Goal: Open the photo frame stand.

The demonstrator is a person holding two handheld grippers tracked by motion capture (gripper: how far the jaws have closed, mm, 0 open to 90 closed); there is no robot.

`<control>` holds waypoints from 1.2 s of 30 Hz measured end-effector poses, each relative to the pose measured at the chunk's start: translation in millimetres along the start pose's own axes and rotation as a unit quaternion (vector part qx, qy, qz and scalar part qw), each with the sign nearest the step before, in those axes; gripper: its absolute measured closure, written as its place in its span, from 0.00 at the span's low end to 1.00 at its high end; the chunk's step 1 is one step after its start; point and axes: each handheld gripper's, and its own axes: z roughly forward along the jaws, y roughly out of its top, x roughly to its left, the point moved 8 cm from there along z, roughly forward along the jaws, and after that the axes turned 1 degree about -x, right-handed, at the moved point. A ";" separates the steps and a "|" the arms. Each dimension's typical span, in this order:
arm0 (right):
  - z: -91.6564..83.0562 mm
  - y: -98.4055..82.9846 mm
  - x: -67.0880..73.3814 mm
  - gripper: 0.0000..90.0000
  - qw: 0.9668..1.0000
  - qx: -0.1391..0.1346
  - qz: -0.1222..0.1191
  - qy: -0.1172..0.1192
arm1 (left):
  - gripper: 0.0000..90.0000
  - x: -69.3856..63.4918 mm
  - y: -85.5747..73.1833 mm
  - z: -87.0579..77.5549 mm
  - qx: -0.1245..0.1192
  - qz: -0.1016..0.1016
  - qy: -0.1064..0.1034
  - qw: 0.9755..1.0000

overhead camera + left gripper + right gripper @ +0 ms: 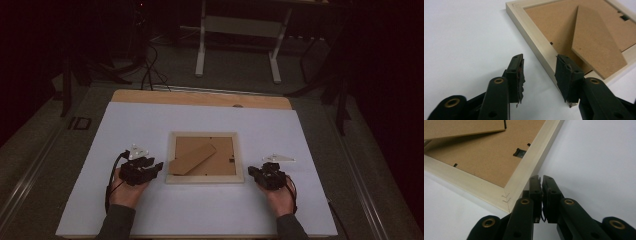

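high view | picture frame [205, 178] face down, long axis across table | left tongs [157, 168] open | right tongs [252, 172] closed, empty

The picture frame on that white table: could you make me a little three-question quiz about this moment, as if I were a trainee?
1. True or false: the picture frame lies face up.
2. Which tool has its jaws apart: left tool or right tool?
3. What lies slantwise across the frame's backing board?

Key
1. False; its brown back faces up.
2. The left tool; nothing is between the pads.
3. The cardboard stand leg.
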 end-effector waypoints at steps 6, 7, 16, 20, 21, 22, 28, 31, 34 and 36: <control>-1.4 1.2 -1.8 0.94 1.000 -0.002 0.005 0.002 | 0.56 -0.6 4.0 -8.1 -0.016 -0.027 -0.017 0.999; -1.9 1.6 -1.7 0.93 1.000 -0.002 0.005 0.003 | 0.55 -0.5 4.6 -9.6 -0.017 -0.027 -0.015 0.999; -4.0 3.6 -4.0 0.89 1.000 -0.008 0.009 0.004 | 0.40 -5.2 13.9 -16.3 -0.010 -0.007 0.002 1.000; -2.4 3.2 -3.7 0.89 1.000 -0.006 0.005 0.007 | 0.38 -9.9 20.4 -18.4 -0.009 -0.001 -0.011 1.000; -2.1 3.0 -2.6 0.90 1.000 -0.004 0.003 0.011 | 0.42 -11.3 21.8 -18.6 -0.009 0.000 -0.015 1.000; -2.1 3.0 -2.6 0.90 1.000 -0.004 0.003 0.011 | 0.42 -13.1 22.9 -19.0 -0.007 0.003 -0.023 1.000; -3.8 5.2 -2.6 0.89 1.000 -0.009 0.001 0.013 | 0.51 -23.4 30.4 -19.9 -0.011 0.015 -0.049 0.999; -4.3 5.2 -4.5 0.88 1.000 -0.009 0.003 0.013 | 0.51 -25.4 32.2 -17.9 -0.007 0.021 -0.048 0.999; -4.2 5.8 -5.5 0.88 1.000 -0.009 0.004 0.015 | 0.52 -27.4 33.8 -15.9 -0.003 0.024 -0.050 0.998; -3.9 6.2 -5.9 0.87 1.000 -0.008 0.004 0.016 | 0.52 -29.1 34.8 -14.4 0.001 0.027 -0.049 0.998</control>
